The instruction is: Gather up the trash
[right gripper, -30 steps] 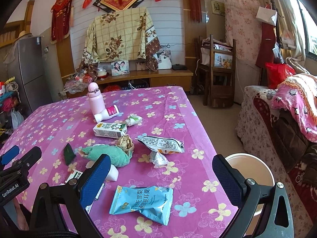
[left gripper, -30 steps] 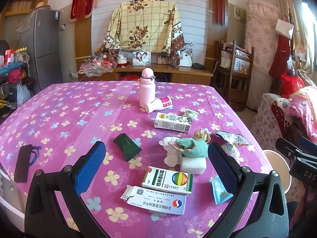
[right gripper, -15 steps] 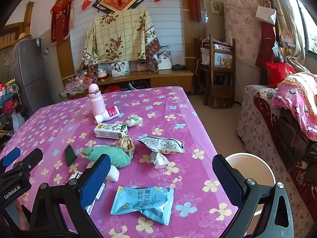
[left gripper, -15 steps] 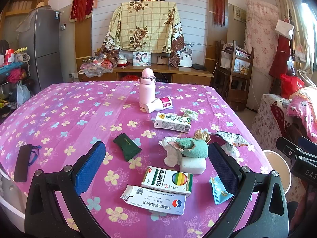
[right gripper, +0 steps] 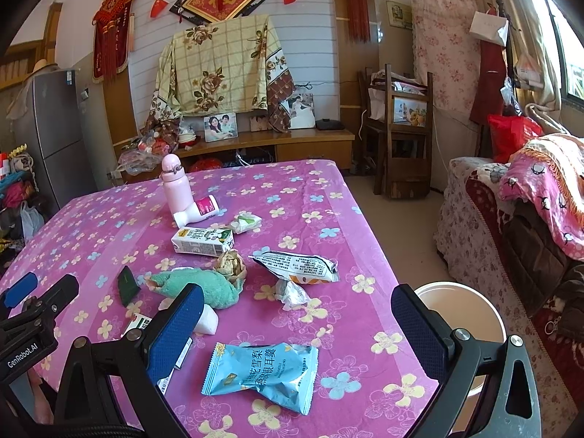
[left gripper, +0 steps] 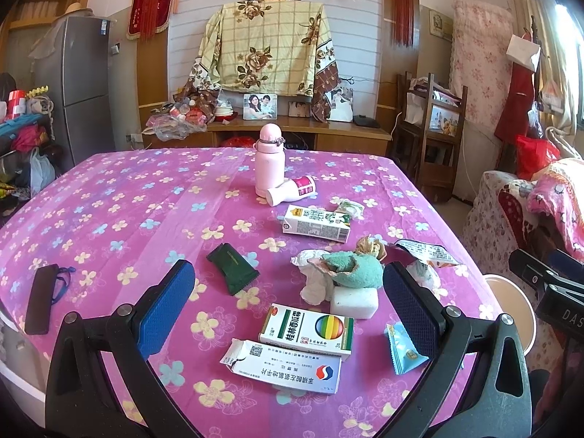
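Right wrist view: the right gripper hovers spread wide above a blue snack packet. Meanwhile the left gripper hangs equally splayed, empty, over a medicine box.

In the right wrist view the left pad of the right tongs covers most of the medicine boxes and part of the white block. The right pad hides the bin's near rim. In the left wrist view the blue packet is half behind a pad, and the bin is mostly below the table edge. Print on the snack bag is too small to read.
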Demonstrator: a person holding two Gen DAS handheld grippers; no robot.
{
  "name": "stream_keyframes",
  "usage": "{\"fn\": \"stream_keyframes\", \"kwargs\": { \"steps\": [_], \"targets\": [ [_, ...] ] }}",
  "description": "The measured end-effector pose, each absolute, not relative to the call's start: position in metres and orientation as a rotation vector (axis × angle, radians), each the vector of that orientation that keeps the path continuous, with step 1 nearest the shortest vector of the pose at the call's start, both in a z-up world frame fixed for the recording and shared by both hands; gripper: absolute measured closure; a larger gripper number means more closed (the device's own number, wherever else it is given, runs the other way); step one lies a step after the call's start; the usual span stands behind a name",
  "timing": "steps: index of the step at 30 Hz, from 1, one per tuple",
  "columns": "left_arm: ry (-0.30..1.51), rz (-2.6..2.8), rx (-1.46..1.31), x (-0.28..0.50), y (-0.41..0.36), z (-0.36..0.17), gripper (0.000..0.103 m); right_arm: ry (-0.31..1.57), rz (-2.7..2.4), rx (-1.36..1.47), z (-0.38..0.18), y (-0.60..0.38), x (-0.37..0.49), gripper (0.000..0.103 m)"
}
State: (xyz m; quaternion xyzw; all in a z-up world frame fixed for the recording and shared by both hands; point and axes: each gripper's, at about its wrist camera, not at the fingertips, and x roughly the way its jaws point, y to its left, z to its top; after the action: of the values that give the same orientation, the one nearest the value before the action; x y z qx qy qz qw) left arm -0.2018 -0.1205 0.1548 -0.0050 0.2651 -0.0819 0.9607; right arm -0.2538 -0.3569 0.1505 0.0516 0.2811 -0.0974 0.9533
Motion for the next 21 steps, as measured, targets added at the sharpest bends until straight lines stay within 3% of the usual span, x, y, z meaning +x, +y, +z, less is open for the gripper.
{"fn": "stream_keyframes", "kwargs": {
  "steps": [21],
  "targets": [
    [0.535,-0.161,-0.007,-0.2042,-0.1224,0.1492,0.000,0.579,-0.201,0.106,0.1489,-0.3582,-0.2549,0.001]
  ]
}}
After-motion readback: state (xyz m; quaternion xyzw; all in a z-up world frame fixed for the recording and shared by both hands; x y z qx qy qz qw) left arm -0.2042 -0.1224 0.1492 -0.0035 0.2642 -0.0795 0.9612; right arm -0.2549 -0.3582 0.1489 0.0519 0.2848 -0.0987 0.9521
